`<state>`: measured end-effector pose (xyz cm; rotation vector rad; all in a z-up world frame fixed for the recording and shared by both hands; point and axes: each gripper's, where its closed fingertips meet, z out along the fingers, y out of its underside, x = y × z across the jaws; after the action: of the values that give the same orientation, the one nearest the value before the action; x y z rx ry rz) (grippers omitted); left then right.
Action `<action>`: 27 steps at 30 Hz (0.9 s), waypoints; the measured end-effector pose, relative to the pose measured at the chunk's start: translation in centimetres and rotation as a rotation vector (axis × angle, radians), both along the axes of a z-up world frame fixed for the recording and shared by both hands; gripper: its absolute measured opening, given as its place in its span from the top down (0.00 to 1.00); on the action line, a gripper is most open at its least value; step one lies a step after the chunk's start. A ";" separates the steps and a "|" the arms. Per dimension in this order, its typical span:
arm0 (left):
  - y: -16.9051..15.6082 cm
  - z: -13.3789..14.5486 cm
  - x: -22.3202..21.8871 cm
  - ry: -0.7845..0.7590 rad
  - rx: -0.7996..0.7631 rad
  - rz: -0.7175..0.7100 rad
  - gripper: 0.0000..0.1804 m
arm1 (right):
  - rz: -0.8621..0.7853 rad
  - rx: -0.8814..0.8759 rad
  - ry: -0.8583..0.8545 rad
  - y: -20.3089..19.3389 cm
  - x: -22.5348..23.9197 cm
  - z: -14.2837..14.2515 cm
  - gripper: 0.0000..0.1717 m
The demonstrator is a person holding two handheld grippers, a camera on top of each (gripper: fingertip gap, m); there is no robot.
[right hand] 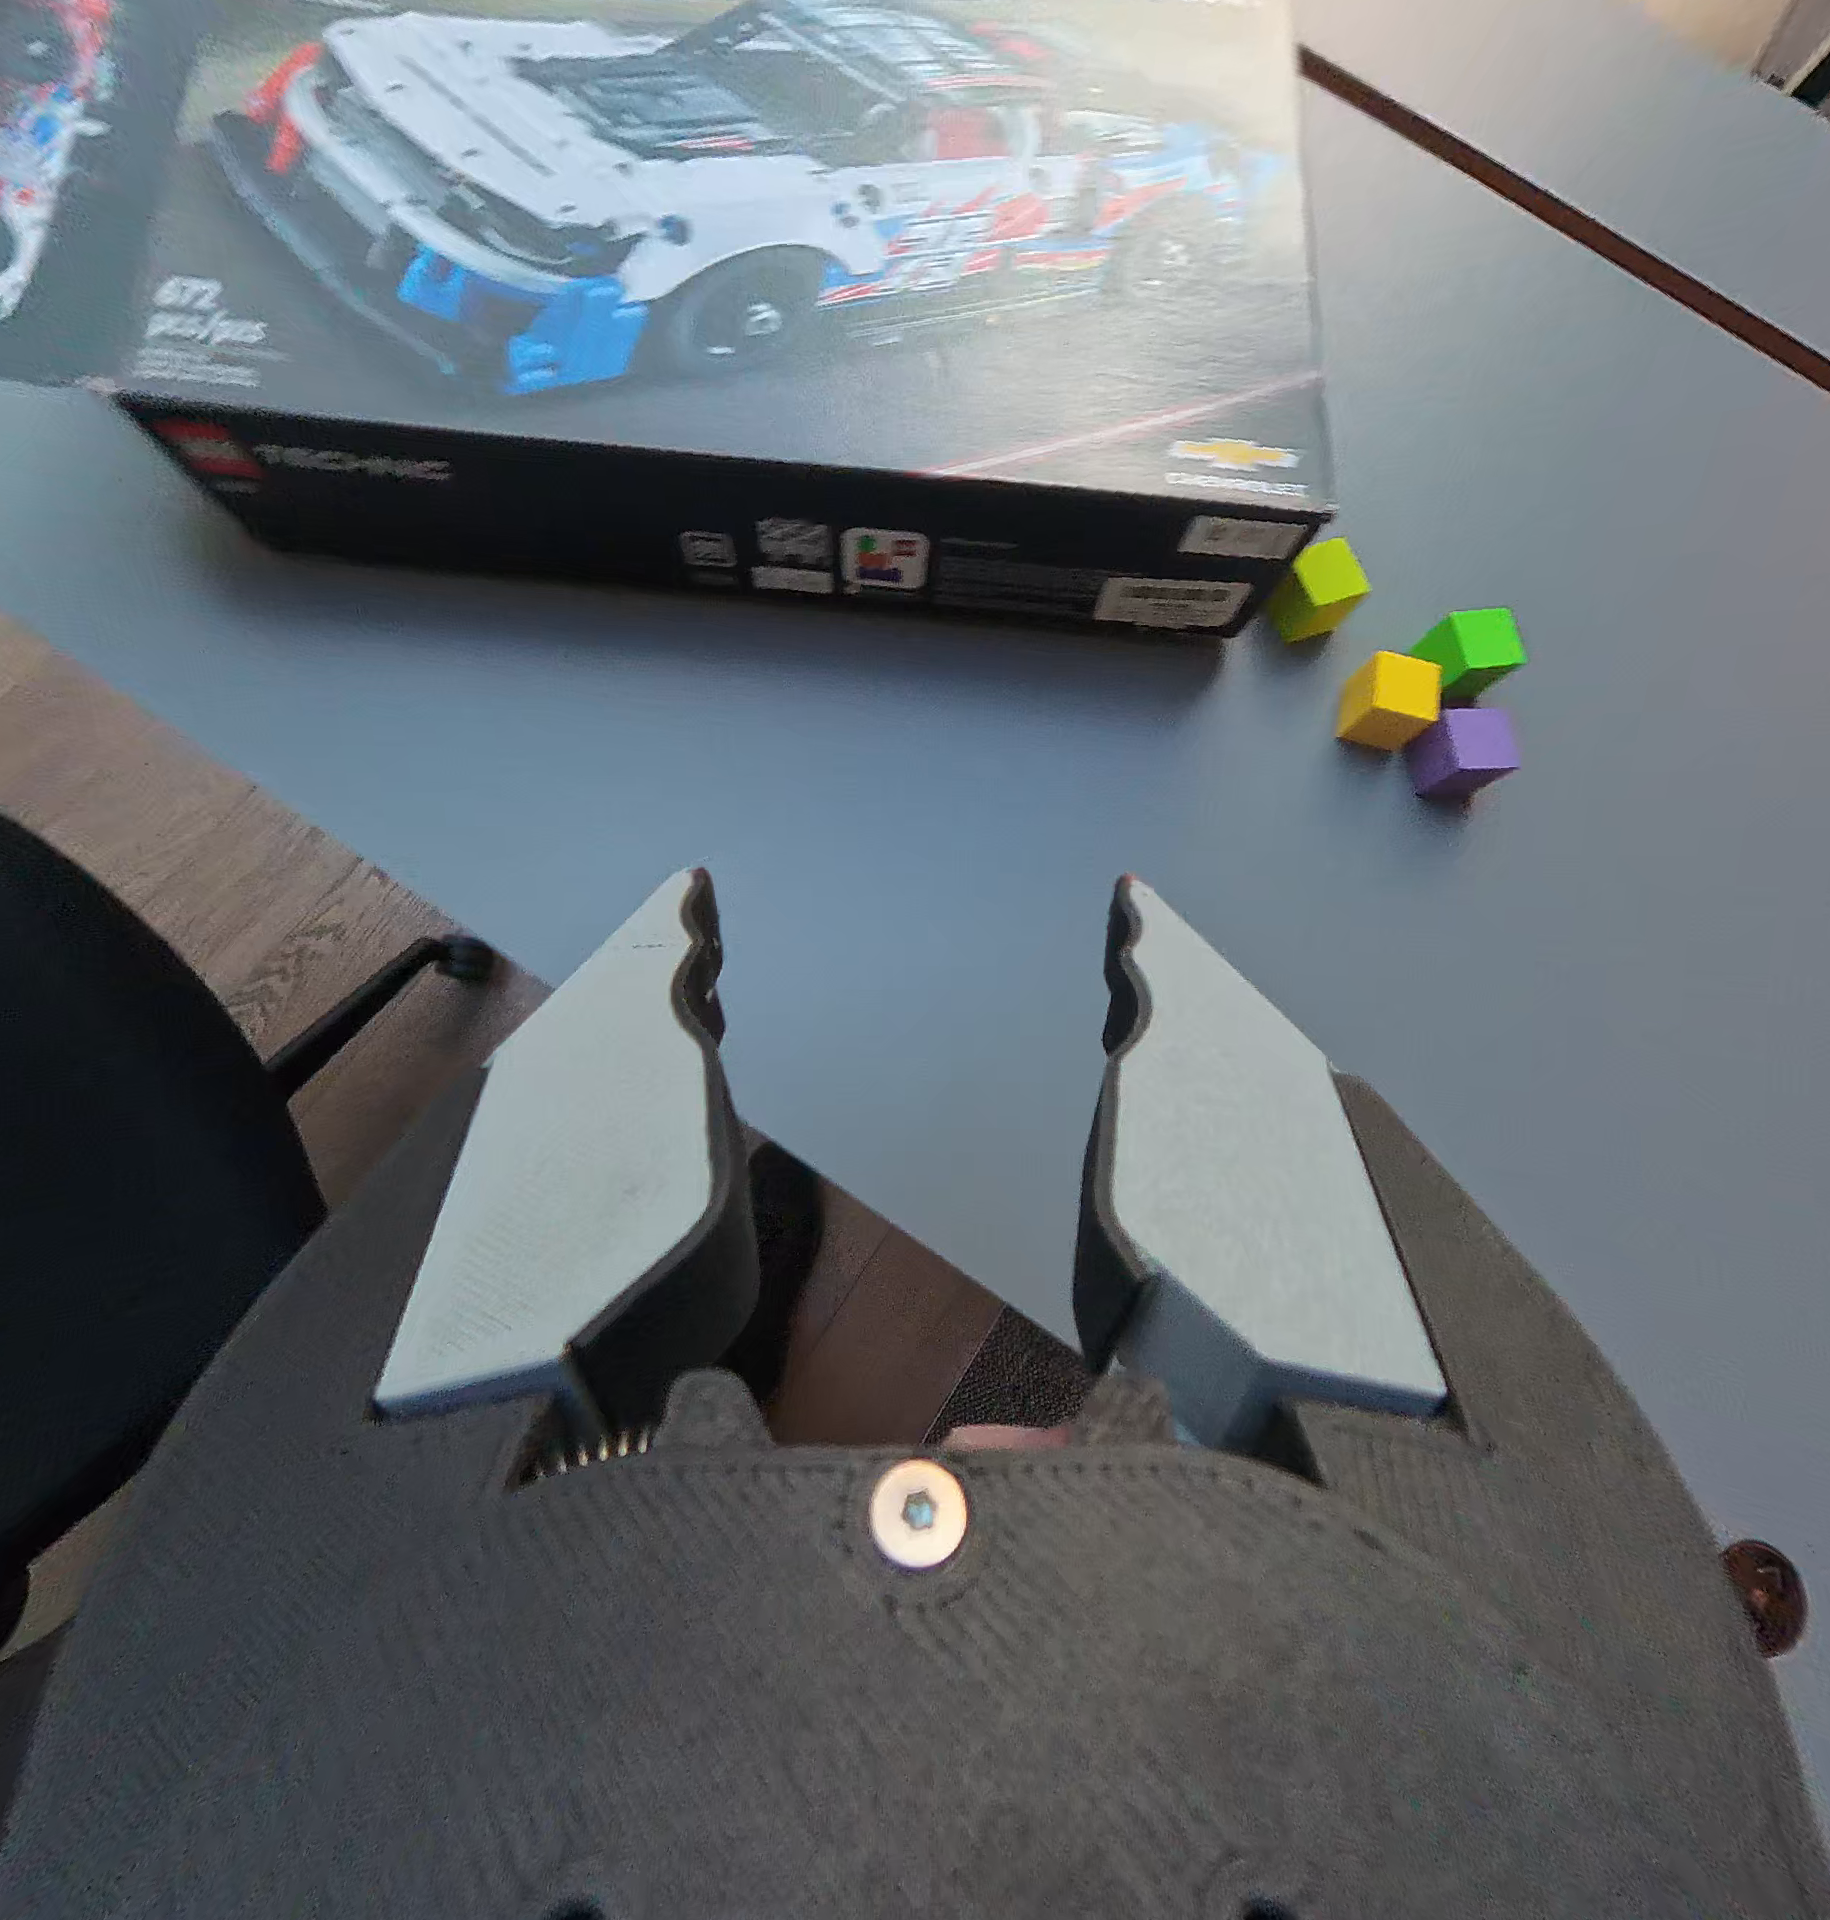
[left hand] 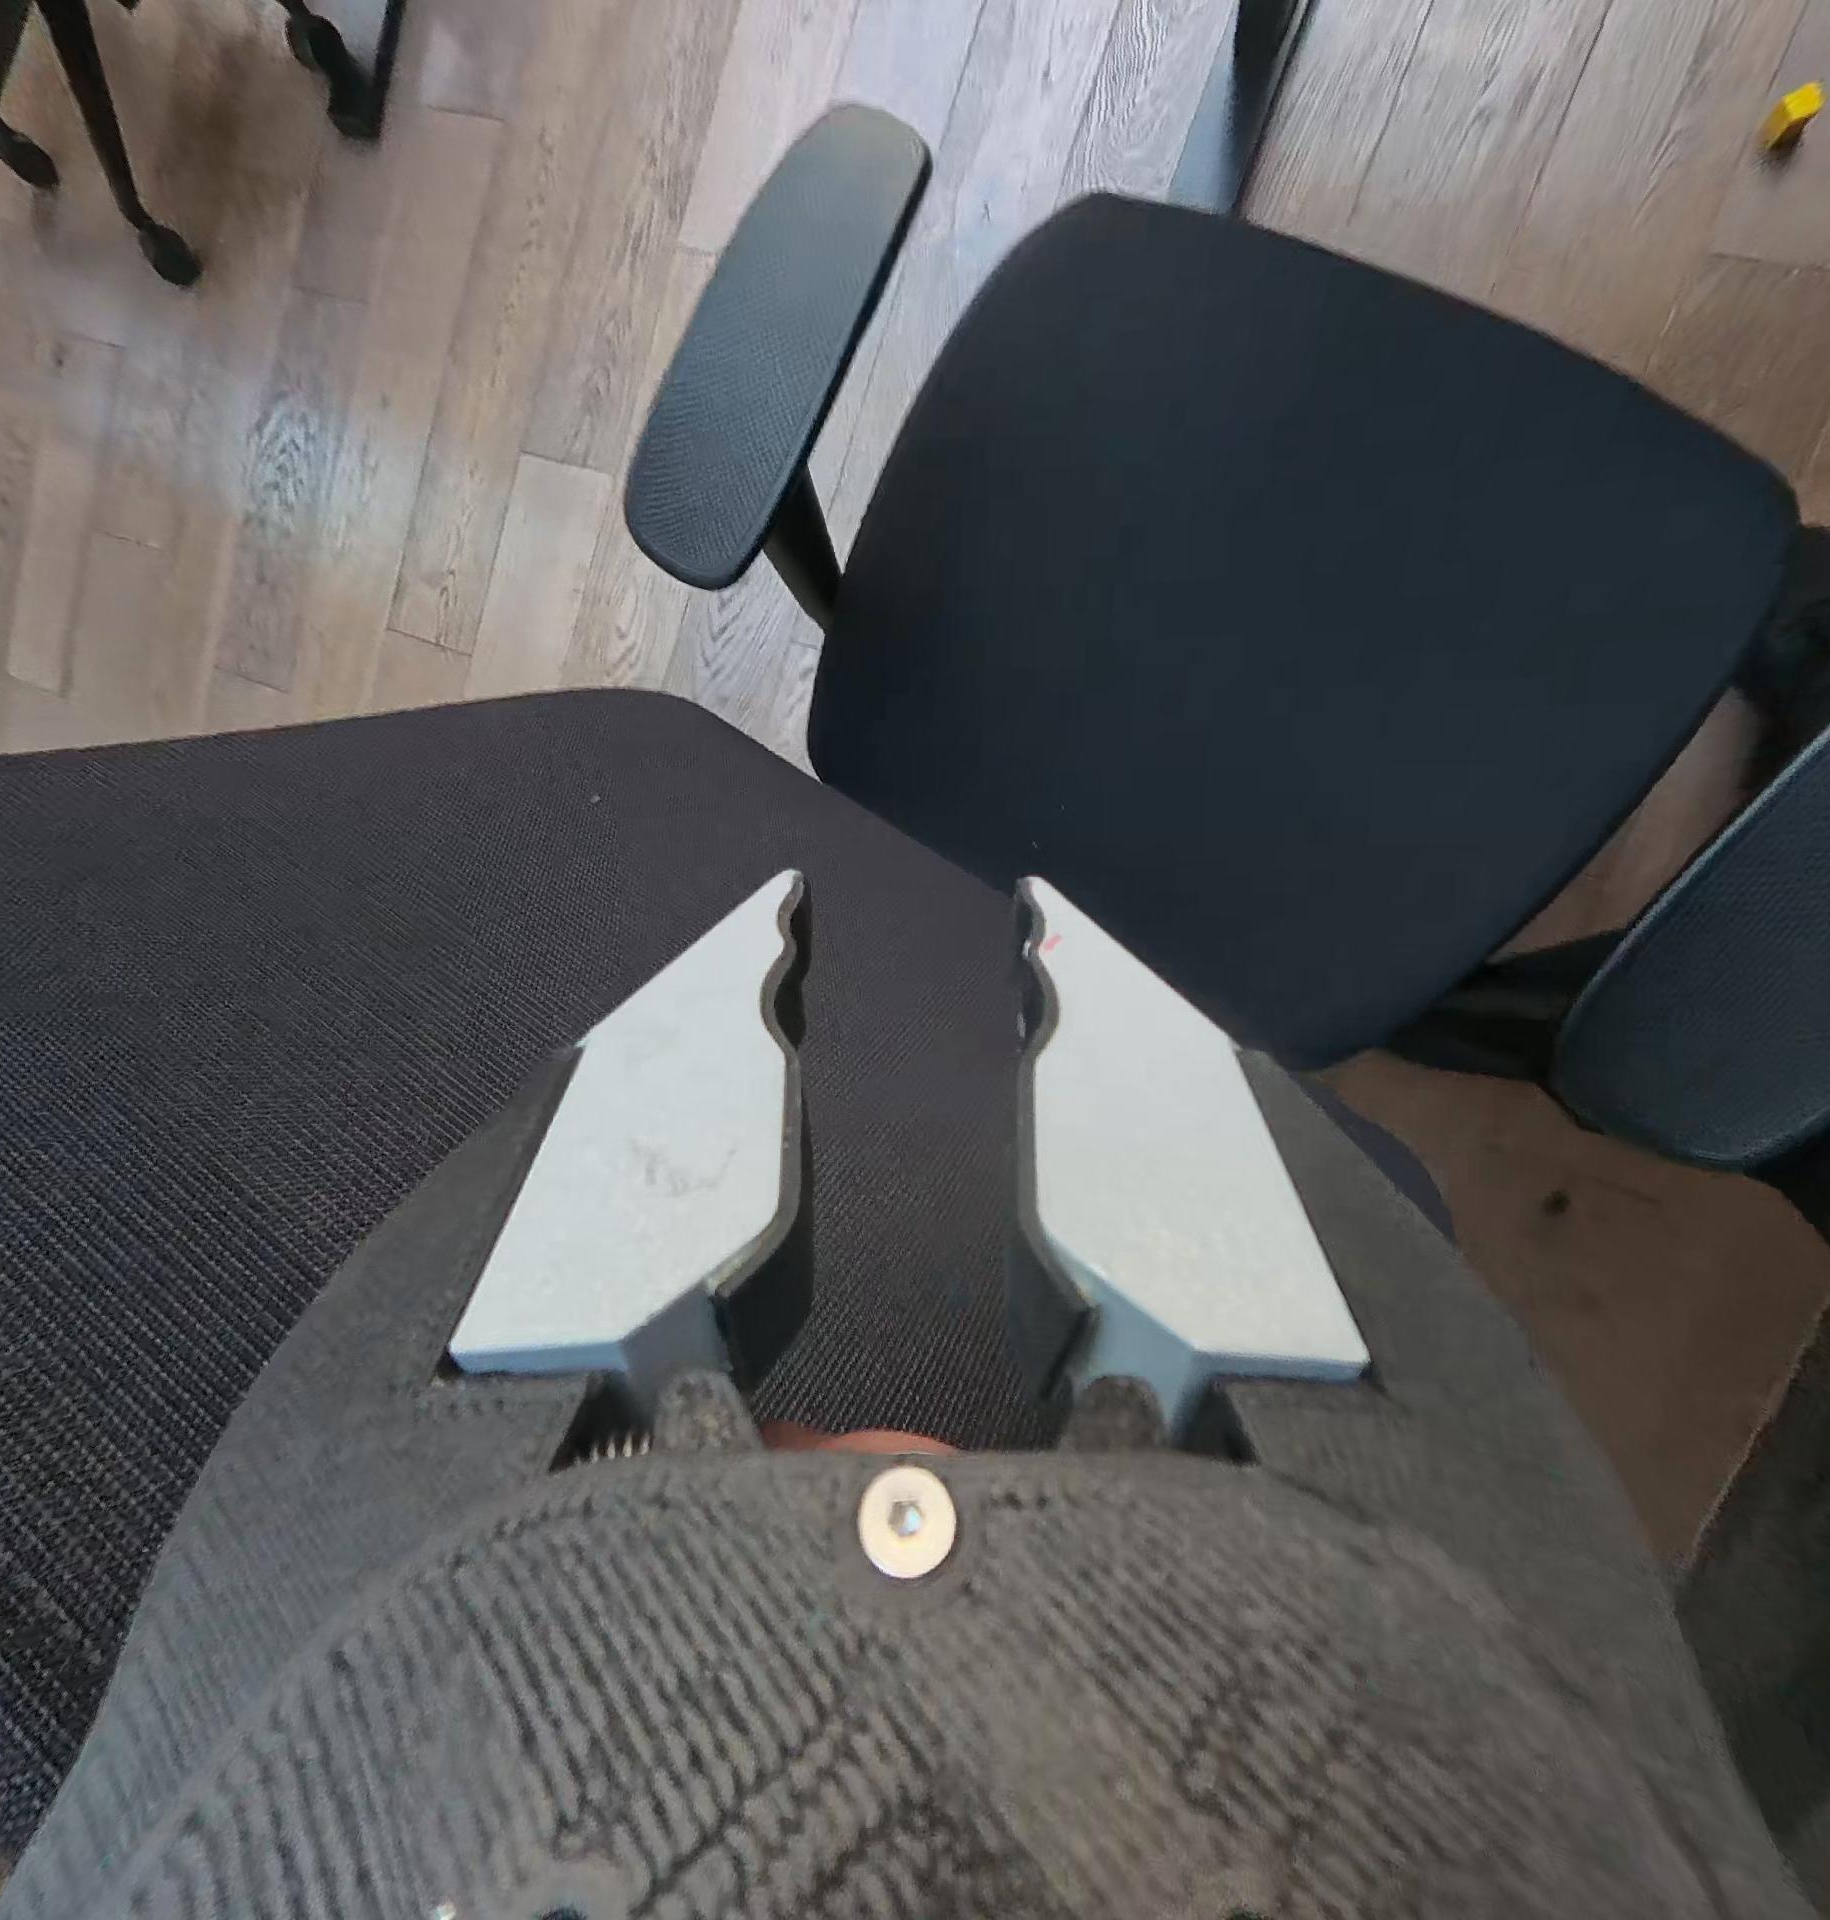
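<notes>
My left gripper (left hand: pixel 911 894) is open and holds nothing; it hangs over the black mesh seat (left hand: pixel 267 1039) of an office chair. My right gripper (right hand: pixel 913 883) is open wide and holds nothing; it hovers over the near part of a grey table (right hand: pixel 890 748). Several small cubes lie on the table ahead and to the right: a lime one (right hand: pixel 1318 588), a green one (right hand: pixel 1474 646), a yellow one (right hand: pixel 1389 698) and a purple one (right hand: pixel 1462 752). A large dark toy box with a racing car picture (right hand: pixel 745 260) lies flat at the back.
A second black office chair (left hand: pixel 1295 623) with armrests (left hand: pixel 776 353) stands ahead of the left gripper on a wood floor. A small yellow block (left hand: pixel 1796 112) lies on the floor far right. A dark chair (right hand: pixel 90 1143) stands left of the table. A coin (right hand: pixel 1768 1595) lies near the table's right. Across from one pair of fingers to the other is roughly 85 cm.
</notes>
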<state>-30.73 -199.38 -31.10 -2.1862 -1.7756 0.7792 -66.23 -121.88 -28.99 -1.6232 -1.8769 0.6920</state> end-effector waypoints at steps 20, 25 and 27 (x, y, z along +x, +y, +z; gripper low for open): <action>23.5 -10.7 -6.0 -0.013 0.599 0.043 0.81 | 0.964 0.026 -0.537 -25.8 15.4 -16.3 1.00; 28.6 -12.0 -5.6 -0.170 0.604 0.093 0.81 | 1.166 0.000 -0.582 -26.3 14.1 -18.7 1.00; 30.0 -12.2 -5.2 -0.221 0.579 0.117 0.81 | 1.250 0.008 -0.579 -26.3 13.3 -19.8 1.00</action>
<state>-35.93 -169.38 -43.34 -1.8380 -1.9332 0.0148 -52.88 -148.22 -48.82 -0.4480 -3.2810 0.6664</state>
